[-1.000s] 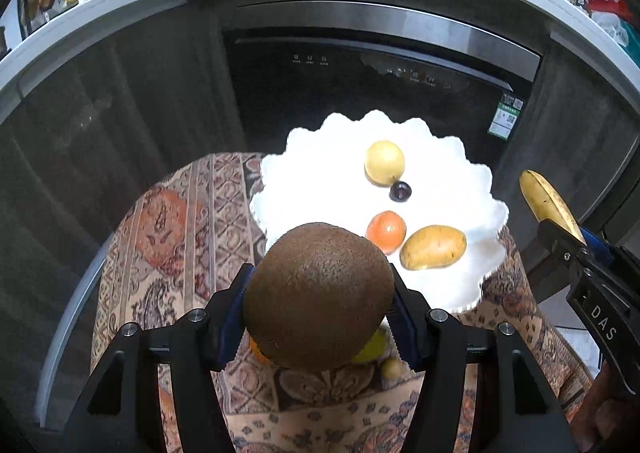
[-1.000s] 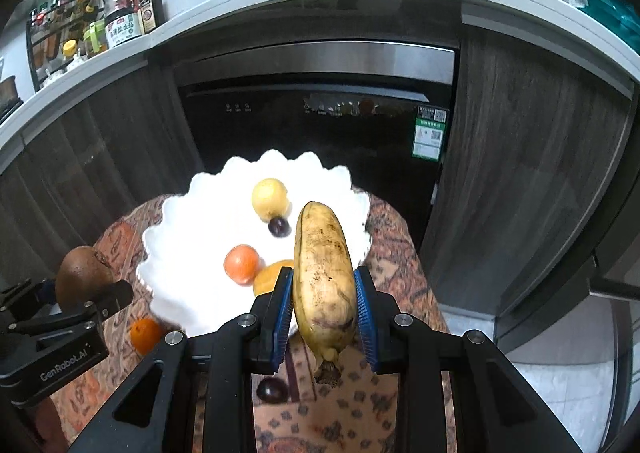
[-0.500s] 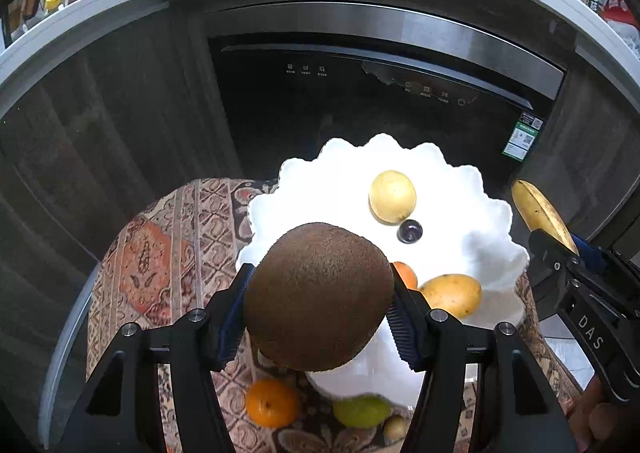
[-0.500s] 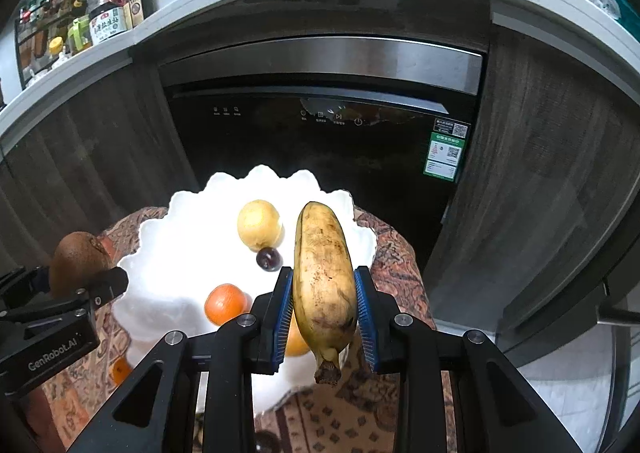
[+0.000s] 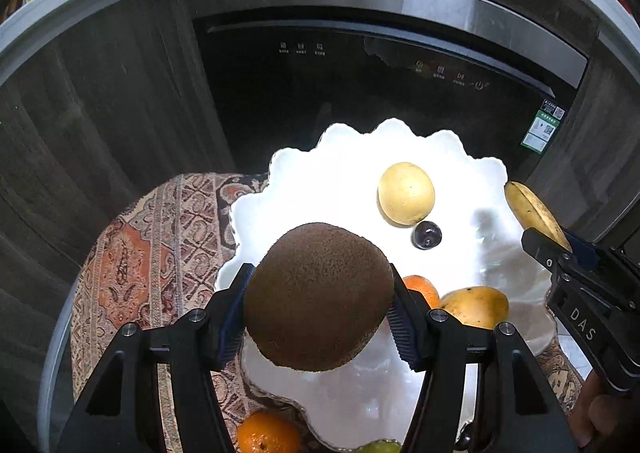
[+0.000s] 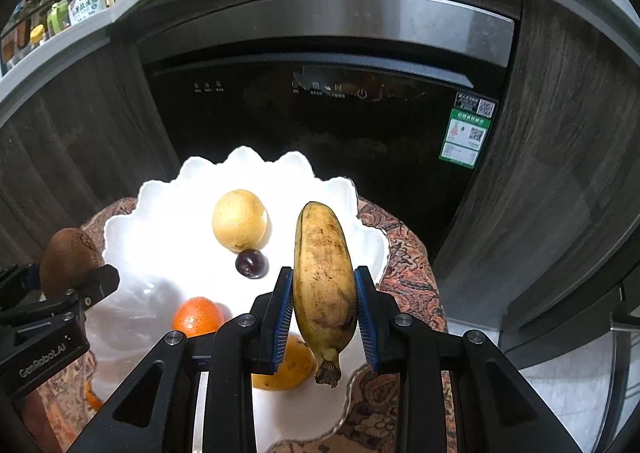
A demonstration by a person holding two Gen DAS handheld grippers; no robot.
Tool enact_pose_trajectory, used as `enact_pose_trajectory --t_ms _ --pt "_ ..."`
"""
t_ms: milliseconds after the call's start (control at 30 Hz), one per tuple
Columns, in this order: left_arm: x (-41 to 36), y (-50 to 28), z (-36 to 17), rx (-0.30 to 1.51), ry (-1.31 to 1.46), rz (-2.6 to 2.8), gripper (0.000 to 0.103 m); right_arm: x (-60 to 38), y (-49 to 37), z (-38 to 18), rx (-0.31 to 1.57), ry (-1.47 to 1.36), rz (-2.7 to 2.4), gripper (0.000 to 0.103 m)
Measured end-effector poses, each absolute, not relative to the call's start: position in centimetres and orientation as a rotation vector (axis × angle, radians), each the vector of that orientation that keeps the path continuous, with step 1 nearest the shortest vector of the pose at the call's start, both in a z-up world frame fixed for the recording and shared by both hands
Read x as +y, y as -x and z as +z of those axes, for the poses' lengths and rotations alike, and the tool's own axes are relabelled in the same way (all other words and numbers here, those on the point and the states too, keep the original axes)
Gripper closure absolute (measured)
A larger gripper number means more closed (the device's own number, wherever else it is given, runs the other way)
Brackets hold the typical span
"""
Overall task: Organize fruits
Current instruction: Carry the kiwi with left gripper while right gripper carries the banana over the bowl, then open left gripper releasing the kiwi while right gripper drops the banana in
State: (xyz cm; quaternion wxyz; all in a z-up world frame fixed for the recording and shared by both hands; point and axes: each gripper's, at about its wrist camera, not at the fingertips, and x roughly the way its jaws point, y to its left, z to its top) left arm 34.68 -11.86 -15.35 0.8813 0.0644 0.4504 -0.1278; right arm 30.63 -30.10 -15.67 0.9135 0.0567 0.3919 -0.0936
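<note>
My left gripper (image 5: 320, 309) is shut on a brown kiwi (image 5: 316, 293) and holds it above the left part of the white scalloped plate (image 5: 320, 173). My right gripper (image 6: 323, 309) is shut on a spotted yellow banana (image 6: 322, 277) above the plate's right side (image 6: 160, 221). On the plate lie a yellow lemon (image 5: 406, 193), a dark grape (image 5: 427, 235), an orange (image 6: 197, 316) and a yellow mango (image 5: 476, 305). The kiwi also shows in the right wrist view (image 6: 68, 257), the banana in the left wrist view (image 5: 534, 213).
The plate sits on a round table with a patterned cloth (image 5: 156, 245). An orange (image 5: 266, 433) and a green fruit (image 5: 378, 446) lie on the cloth by the plate's near edge. A black dishwasher door (image 6: 320, 113) and wooden cabinets stand behind.
Both grippers have moved forward over the plate with their fruit. The plate and the fruit on it now look nearer and lower in both views.
</note>
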Motion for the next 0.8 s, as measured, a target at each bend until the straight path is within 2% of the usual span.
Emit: enact_pose_trajectory --t_ms 233,300,333,367,400,433,800 --pt "-11.3 -35.1 -16.4 0.988 -0.137 -0.237 0.041 -29.8 -31.6 -17.0 0.867 -0.118 -0.18 0.072" --pt "-11.1 -34.9 -16.2 0.972 -0.142 -0.227 0.034 -29.6 -31.5 -16.9 0.863 -0.11 -0.179 0.069" --pt "-11.0 -34.8 -16.0 0.962 -0.143 -0.224 0.026 -29.4 -31.4 -16.8 0.861 -0.102 -0.174 0.064" --pt "-10.9 -34.6 -15.7 0.949 -0.143 -0.22 0.02 -29.3 -31.3 -16.7 0.861 -0.095 -0.172 0.05" --pt "-10.8 -34.4 -15.4 0.941 -0.143 -0.213 0.018 -29.2 -31.2 -16.5 0.857 -0.093 -0.178 0.039" --pt "-10.8 -34.4 -15.2 0.934 -0.142 -0.21 0.017 -29.2 -30.9 -16.3 0.848 -0.093 -0.186 0.038" --pt "-10.1 -31.6 -12.0 0.872 -0.157 -0.204 0.008 -28.7 -28.2 -14.0 0.814 -0.105 -0.204 0.036"
